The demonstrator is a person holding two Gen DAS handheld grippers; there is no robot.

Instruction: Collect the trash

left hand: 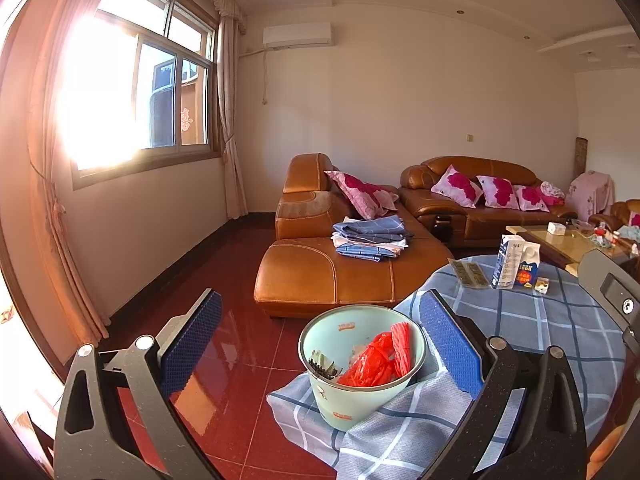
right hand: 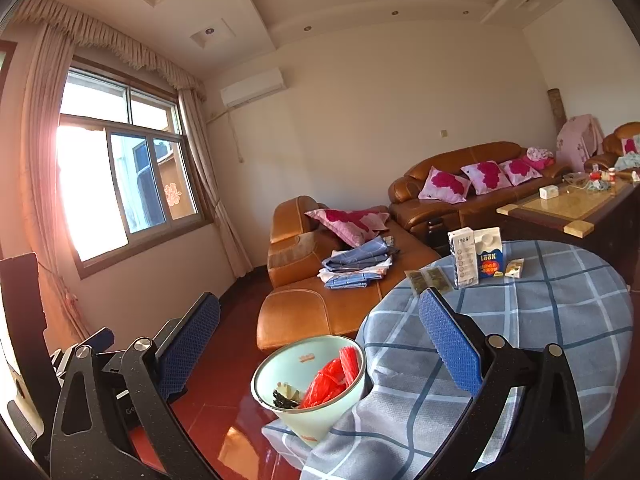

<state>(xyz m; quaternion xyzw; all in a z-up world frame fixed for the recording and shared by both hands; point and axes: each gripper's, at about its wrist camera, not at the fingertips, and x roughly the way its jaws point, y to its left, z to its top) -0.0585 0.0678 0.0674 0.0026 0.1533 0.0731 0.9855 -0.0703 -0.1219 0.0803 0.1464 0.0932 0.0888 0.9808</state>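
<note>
With both the left gripper (left hand: 320, 352) and right gripper (right hand: 320, 348) spread wide and empty, we judge the far cartons (right hand: 476, 258) on the checked table (right hand: 560, 320) light and crushable, so we should pinch their flat sides gently.

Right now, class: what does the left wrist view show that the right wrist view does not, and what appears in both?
Only the left wrist view shows the right gripper at its right edge. Only the right wrist view shows the left gripper at its left edge. Both share the pale green plastic bin holding red plastic trash, the blue checked tablecloth, two upright cartons and the brown leather sofa.
</note>
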